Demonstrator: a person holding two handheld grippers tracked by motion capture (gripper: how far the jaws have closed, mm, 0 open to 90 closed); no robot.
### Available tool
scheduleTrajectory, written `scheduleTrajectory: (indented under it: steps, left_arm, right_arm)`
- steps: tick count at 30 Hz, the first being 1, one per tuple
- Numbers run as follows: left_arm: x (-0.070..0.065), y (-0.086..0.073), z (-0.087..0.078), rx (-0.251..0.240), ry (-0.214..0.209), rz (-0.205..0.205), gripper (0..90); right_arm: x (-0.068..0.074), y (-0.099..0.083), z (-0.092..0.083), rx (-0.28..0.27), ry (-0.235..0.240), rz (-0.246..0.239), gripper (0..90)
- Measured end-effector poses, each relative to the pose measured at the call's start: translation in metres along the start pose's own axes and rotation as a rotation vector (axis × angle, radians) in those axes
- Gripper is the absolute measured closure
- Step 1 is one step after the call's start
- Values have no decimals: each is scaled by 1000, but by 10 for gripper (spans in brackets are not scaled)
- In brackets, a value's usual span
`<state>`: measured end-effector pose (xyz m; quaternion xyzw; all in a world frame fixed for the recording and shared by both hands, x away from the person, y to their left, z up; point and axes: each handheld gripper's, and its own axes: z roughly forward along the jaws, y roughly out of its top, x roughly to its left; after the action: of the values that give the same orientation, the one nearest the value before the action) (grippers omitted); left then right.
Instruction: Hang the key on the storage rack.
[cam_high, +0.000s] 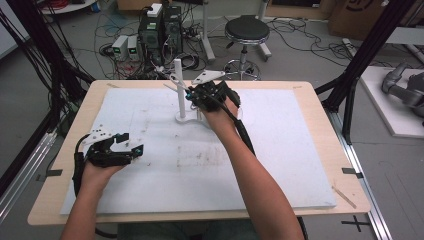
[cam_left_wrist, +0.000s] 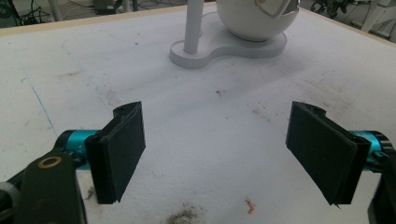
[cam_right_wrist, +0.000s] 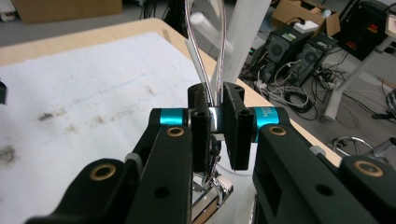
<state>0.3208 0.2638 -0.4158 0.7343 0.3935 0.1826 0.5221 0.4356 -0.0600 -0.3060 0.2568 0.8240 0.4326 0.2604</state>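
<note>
- My right tongs (cam_high: 192, 92), in the high view, are up at the white stand (cam_high: 181, 90) on the far middle of the foam mat (cam_high: 280, 165), clenched on a shiny metal piece (cam_high: 176, 84) that crosses the stand's upright post. My left tongs (cam_high: 131, 146) rest well short of the stand, toward the mat's near left, jaws spread and nothing in them.
- In the left gripper view my left tongs (cam_left_wrist: 217, 149) stand released, the two black pads wide apart over bare, smudged mat (cam_left_wrist: 210, 112). The stand (cam_left_wrist: 224, 46) lies straight ahead of them, its post rising from the flat base and a rounded white bowl (cam_left_wrist: 257, 18) sitting on that base just beside the post.
- In the right gripper view my right tongs (cam_right_wrist: 215, 128) are grasping a chrome wire loop (cam_right_wrist: 205, 56), both strands pinched between the pads, the loop rising just beside the stand's white post (cam_right_wrist: 245, 37). More chrome shows below the jaws; I cannot tell what it belongs to.
</note>
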Motion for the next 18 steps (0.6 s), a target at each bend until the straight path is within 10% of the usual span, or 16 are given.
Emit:
scheduleTrajectory:
  steps: [15,18]
  left_arm:
    - [2,-1,0,5,-3,-2,197]
    - [1,-1,1,7,-5,-5,198]
  right_arm:
    - [-3,-16,11,50,-19,14,816]
    - [-2,-16,10,47,-39,16,605]
